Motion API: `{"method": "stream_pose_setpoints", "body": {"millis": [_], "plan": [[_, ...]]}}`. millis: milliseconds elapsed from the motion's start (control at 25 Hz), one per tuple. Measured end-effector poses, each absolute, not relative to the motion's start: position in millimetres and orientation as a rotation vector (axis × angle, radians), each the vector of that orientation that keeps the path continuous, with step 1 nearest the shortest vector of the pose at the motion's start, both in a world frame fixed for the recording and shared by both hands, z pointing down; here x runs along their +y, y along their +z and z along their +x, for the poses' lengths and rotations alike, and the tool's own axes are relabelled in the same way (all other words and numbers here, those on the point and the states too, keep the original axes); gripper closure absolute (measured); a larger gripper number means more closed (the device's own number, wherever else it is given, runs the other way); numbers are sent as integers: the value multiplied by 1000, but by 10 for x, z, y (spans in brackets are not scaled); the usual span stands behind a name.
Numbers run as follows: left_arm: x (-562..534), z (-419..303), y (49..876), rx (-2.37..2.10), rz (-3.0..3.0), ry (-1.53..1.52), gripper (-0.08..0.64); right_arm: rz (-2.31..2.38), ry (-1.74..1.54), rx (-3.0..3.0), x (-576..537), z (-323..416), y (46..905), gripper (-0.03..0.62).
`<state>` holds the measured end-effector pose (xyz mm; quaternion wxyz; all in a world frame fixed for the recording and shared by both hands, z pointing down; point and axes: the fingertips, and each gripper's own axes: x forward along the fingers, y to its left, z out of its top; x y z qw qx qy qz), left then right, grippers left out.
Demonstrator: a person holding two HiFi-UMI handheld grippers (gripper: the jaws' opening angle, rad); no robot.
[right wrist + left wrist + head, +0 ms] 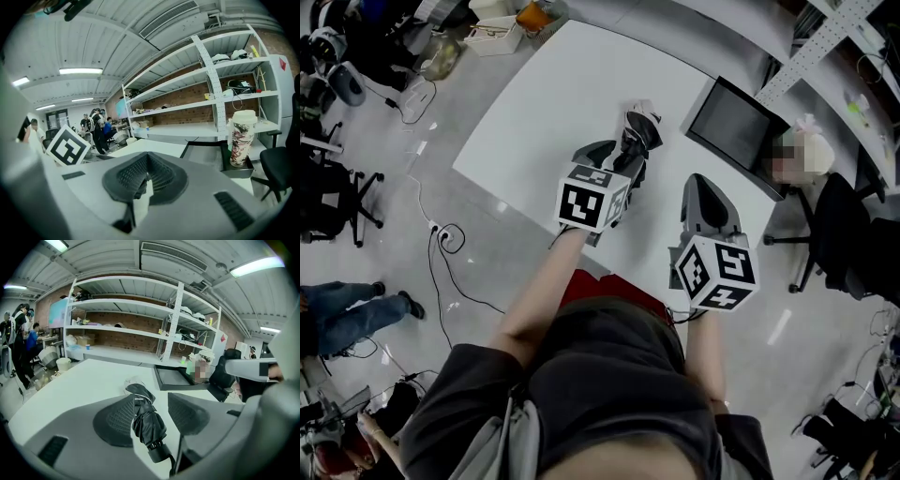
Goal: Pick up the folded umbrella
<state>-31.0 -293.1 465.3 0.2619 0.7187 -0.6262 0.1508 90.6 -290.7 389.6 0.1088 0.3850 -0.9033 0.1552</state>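
In the head view, the left tongs (622,159) reach over the white desk (544,94). The folded umbrella (639,129) lies on the desk right at their tips and stretches away from them; it is black with pale trim. The right tongs (701,183) sit to the right of the left pair, near the desk's edge and well apart from the umbrella. A dark tray (733,127) lies beyond them. Each pair carries a cube with black-and-white square markers, which are block patterns rather than letters.

In the left gripper view, the jaws stand apart and the umbrella lies lengthwise between them on the desk. It is closer to the left pad, and neither pad squeezes it. Its stubby black handle end points back towards the tongs, and its bundled canopy points away. The tray is ahead and to the right, and white shelves (122,329) stand against a brick wall beyond the desk.

In the right gripper view, the jaws are together with nothing between them. Ahead and to the right, a lidded cup (242,138) with a mottled print stands upright in the tray. Any wording on the cup is too blurred to read. The left pair's marker cube shows at the left.
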Motion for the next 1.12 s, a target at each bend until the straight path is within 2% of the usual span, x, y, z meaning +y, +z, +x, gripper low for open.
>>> {"method": "stream_pose_setpoints", "body": {"millis": [1120], "plan": [[-3306, -312, 5450, -1702, 1702, 525, 287, 1017, 523, -2615, -3147, 856, 4283, 574]]}}
